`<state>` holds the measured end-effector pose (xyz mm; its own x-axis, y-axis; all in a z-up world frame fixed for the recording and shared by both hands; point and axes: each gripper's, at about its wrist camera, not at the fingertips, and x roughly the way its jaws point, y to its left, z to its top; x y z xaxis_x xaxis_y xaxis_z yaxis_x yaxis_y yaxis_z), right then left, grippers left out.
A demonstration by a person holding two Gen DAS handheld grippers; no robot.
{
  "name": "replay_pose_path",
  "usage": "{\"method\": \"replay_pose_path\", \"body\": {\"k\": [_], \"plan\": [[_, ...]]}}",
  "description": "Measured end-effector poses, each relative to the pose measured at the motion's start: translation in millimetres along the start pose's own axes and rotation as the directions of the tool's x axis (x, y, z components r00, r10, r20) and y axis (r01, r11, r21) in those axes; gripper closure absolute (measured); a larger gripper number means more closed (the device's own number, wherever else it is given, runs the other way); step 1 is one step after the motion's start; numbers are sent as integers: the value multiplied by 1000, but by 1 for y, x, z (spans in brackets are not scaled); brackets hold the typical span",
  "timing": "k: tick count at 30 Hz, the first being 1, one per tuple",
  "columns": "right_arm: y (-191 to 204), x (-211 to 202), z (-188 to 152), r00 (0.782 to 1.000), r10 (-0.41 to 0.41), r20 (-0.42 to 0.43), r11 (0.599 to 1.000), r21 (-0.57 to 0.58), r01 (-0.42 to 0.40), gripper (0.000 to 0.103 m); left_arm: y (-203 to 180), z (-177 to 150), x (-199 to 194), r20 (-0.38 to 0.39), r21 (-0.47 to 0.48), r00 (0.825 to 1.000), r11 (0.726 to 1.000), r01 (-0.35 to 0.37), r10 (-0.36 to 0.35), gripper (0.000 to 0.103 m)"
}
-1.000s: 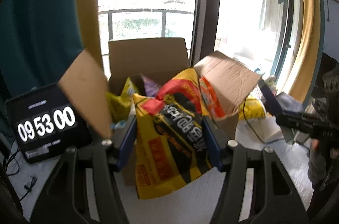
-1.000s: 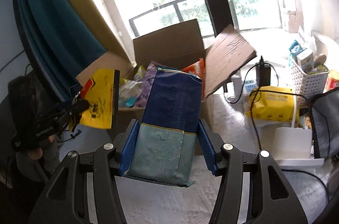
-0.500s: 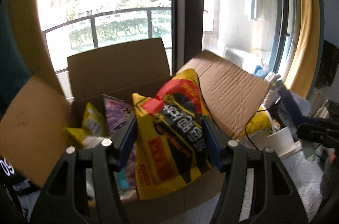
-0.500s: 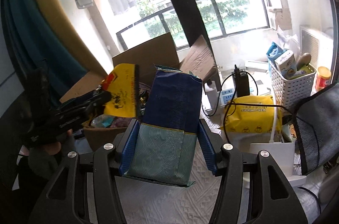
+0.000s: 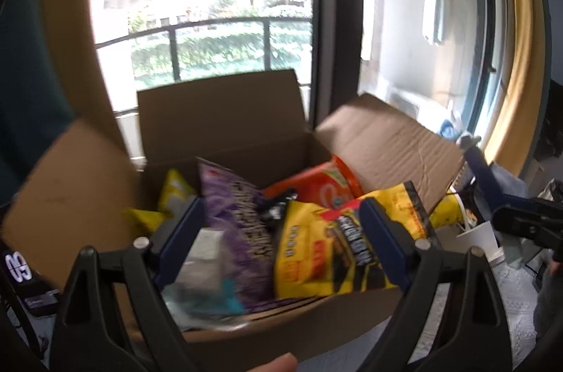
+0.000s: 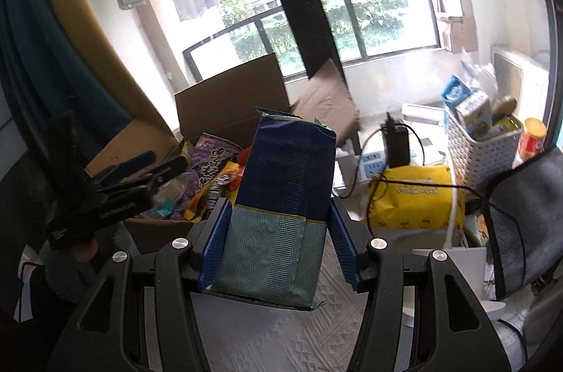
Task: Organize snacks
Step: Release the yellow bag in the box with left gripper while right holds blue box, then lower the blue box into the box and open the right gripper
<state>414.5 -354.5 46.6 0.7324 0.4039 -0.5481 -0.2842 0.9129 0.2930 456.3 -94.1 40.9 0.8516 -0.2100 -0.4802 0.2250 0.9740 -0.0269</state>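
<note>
Several snack bags are already in the cardboard box; my left tongs have just been opening and stand apart above it, the yellow-and-black bag lying loose among a purple bag and an orange bag, touched by no pad as far as I can see; my right tongs are clamped on the blue-and-teal packet, held above the white-covered table just beside the box; I'd say that one goes in next, so we're partway.
</note>
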Motion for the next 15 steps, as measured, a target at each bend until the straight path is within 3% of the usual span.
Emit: {"method": "replay_pose_path", "body": {"k": [10,15], "plan": [[45,54,-1,995,20,-97,997,-68,-26,44,61,-15,-53,72,-97,997,995,-30,37,13],[55,98,-1,982,-55,-178,996,-74,42,44,85,-17,-56,65,-130,997,991,-37,46,13]]}}
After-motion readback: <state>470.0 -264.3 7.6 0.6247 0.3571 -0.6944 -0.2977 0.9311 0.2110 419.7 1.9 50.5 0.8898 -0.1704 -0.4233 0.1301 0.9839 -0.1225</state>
